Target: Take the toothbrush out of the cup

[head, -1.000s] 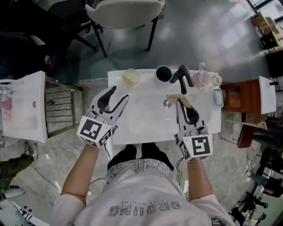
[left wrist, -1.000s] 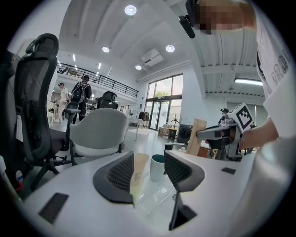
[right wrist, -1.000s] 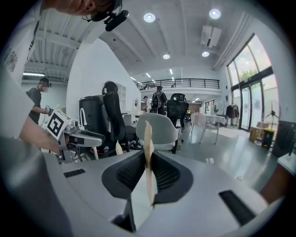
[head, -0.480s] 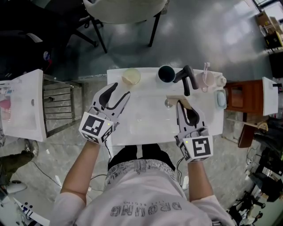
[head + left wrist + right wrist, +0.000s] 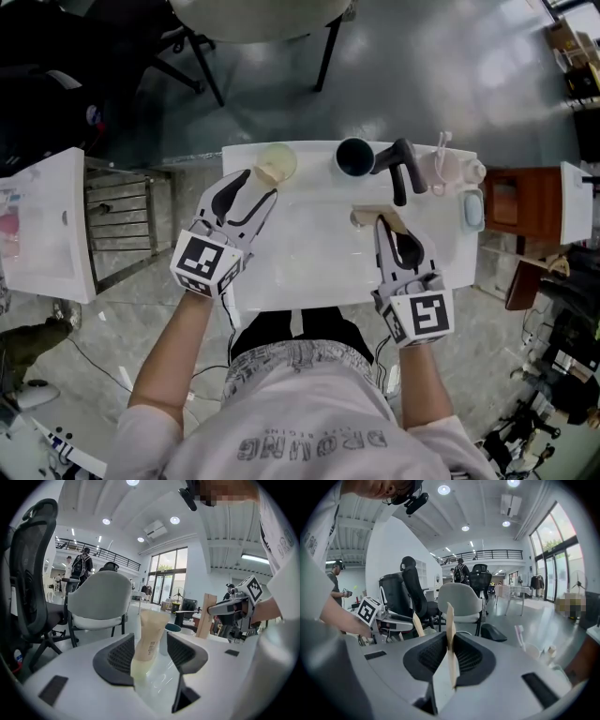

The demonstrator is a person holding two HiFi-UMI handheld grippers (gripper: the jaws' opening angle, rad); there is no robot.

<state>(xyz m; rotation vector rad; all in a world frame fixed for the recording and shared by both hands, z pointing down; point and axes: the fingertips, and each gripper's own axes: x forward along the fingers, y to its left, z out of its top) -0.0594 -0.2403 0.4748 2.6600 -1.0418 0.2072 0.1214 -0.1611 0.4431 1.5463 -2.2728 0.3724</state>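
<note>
Now, progress: toothbrush (image 5: 439,146) in cup (image 5: 434,172), untaken.
L tool (image 5: 258,185): jaws apart, tube (image 5: 275,164) between.
R tool (image 5: 390,221): clamping wood strip (image 5: 451,644).

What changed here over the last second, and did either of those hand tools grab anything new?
The left gripper moved toward the back of the sink, so the cream tube now stands between its open jaws, not clamped. The right gripper kept its grip on the thin tan strip and barely shifted. The toothbrush is still in the pink cup, untouched.
</note>
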